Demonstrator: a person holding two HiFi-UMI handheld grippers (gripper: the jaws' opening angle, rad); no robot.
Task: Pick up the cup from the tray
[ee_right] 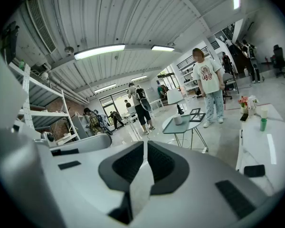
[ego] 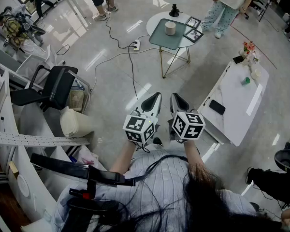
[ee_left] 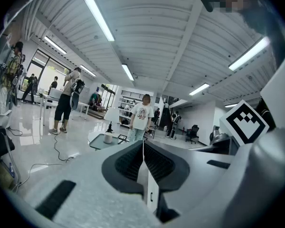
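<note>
The person holds both grippers out in front, side by side and close together, pointing a little below level across the shiny floor. The left tongs (ego: 153, 100) are closed, the two dark pads meeting in a thin line with nothing between them. This is plain in the left gripper view (ee_left: 143, 144). The right tongs (ego: 178, 102) are closed too and grip nothing; the right gripper view shows their pads pressed together (ee_right: 145, 146).

The cup (ego: 170, 28) is well apart from both tongs. It is pale and stands upright on the green tray (ego: 162, 38), which lies on a small round bench (ego: 157, 18) with thin gold legs, straight ahead of the grippers. Both gripper views show it over the closed pads, small and far off. Two dark picture frames (ego: 193, 29) lie just beside the tray on the same bench.

To the right stands a long white bench (ego: 241, 117) with a black phone (ego: 216, 107), a small green bottle (ego: 245, 80) and a bunch of flowers (ego: 249, 47) on it. A black chair (ego: 53, 88) stands at the left. A power strip (ego: 137, 44) with trailing cables lies on the floor near the round bench. Beyond that bench stands a person in a white shirt and patterned trousers (ego: 227, 4).
</note>
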